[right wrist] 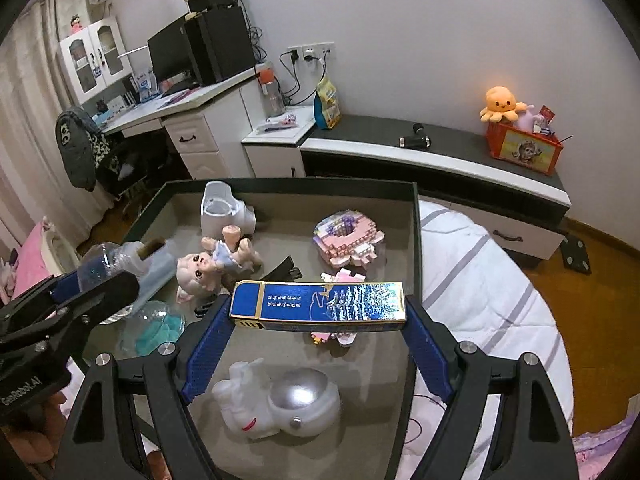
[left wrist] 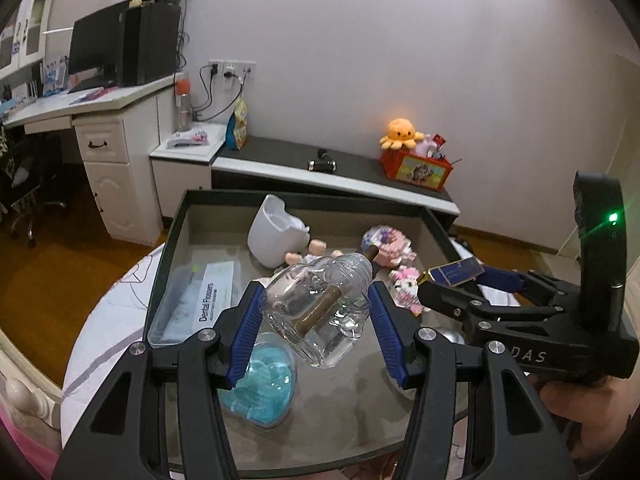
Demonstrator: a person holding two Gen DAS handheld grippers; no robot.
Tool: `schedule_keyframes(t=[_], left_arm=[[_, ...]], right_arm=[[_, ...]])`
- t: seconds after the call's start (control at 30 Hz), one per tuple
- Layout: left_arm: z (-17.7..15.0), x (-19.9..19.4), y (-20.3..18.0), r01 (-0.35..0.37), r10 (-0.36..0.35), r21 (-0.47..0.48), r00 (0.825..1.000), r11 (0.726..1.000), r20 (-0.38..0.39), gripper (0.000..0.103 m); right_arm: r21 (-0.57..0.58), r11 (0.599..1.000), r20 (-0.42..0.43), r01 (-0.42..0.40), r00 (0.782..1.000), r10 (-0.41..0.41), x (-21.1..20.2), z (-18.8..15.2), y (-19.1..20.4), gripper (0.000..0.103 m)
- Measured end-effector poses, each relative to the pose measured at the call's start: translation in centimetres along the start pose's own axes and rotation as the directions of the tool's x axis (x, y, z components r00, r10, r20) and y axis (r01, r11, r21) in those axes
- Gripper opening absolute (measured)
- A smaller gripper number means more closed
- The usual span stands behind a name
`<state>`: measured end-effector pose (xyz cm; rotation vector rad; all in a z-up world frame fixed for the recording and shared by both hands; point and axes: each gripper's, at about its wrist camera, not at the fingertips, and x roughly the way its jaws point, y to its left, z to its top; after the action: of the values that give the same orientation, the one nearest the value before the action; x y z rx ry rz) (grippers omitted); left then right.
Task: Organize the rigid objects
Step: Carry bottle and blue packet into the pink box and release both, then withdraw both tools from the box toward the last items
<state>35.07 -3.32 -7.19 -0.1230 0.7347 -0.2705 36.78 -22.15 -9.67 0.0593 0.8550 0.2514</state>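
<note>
My left gripper (left wrist: pixel 316 312) is shut on a clear glass bottle (left wrist: pixel 320 312) with a brown stick inside, held tilted above the dark tray (left wrist: pixel 180 216). It also shows in the right wrist view (right wrist: pixel 116 260). My right gripper (right wrist: pixel 320 320) is shut on a long blue and gold box (right wrist: pixel 320 302), held crosswise by its ends above the tray (right wrist: pixel 416 240). The box also shows in the left wrist view (left wrist: pixel 456 272), to the right of the bottle.
In the tray lie a white cup (left wrist: pixel 272 232), a doll (right wrist: pixel 208 264), a pink block model (right wrist: pixel 348 236), a white astronaut figure (right wrist: pixel 276 400), a blue heart-shaped box (left wrist: pixel 264 388) and a dental flosser case (left wrist: pixel 196 300). The tray rests on a striped bed cover (right wrist: pixel 480 288).
</note>
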Motion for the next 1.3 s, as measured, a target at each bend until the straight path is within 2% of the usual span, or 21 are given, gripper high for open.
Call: schedule_keyframes(t=[0.13, 0.2, 0.23, 0.3, 0.5, 0.93, 1.1, 1.3], left_arm=[[-0.2, 0.2, 0.0, -0.006, 0.006, 0.004, 1.000, 1.000, -0.008, 0.058], [-0.1, 0.1, 0.0, -0.015, 0.015, 0.002, 1.000, 1.000, -0.004, 0.075], [-0.1, -0.3, 0.1, -0.021, 0.021, -0.001, 1.000, 1.000, 0.007, 0.079], [-0.2, -1.1, 0.3, -0.027, 0.027, -0.001, 0.999, 1.000, 0.026, 0.088], [-0.8, -5.1, 0.4, -0.087, 0.085, 0.019, 0.991, 0.996, 0.102, 0.101], [-3.7, -13.8, -2.1, -0.219, 0.191, 0.093, 0.951, 0.971, 0.243, 0.103], [-5.2, -16.6, -3.2, -0.240, 0.203, 0.103, 0.938, 0.965, 0.281, 0.103], [-7.7, -19.0, -3.5, -0.236, 0.200, 0.092, 0.934, 0.967, 0.296, 0.103]], right_arm=[[-0.007, 1.000, -0.007, -0.018, 1.000, 0.018, 0.2, -0.2, 0.1, 0.087], [0.002, 1.000, -0.005, -0.027, 1.000, 0.027, 0.1, -0.3, 0.2, 0.098], [0.006, 1.000, -0.001, -0.028, 1.000, 0.028, -0.1, -0.3, 0.3, 0.102], [0.007, 1.000, 0.008, -0.027, 1.000, 0.027, -0.6, -0.5, 0.5, 0.103], [0.031, 0.999, 0.059, 0.010, 0.998, -0.012, -2.9, -1.1, 1.0, 0.103], [0.039, 0.997, 0.220, 0.071, 0.972, -0.078, -12.3, -5.4, 3.8, 0.103], [0.068, 0.995, 0.278, 0.076, 0.956, -0.092, -15.8, -7.5, 4.5, 0.103], [0.065, 0.992, 0.344, 0.103, 0.931, -0.120, -19.6, -9.8, 5.9, 0.103]])
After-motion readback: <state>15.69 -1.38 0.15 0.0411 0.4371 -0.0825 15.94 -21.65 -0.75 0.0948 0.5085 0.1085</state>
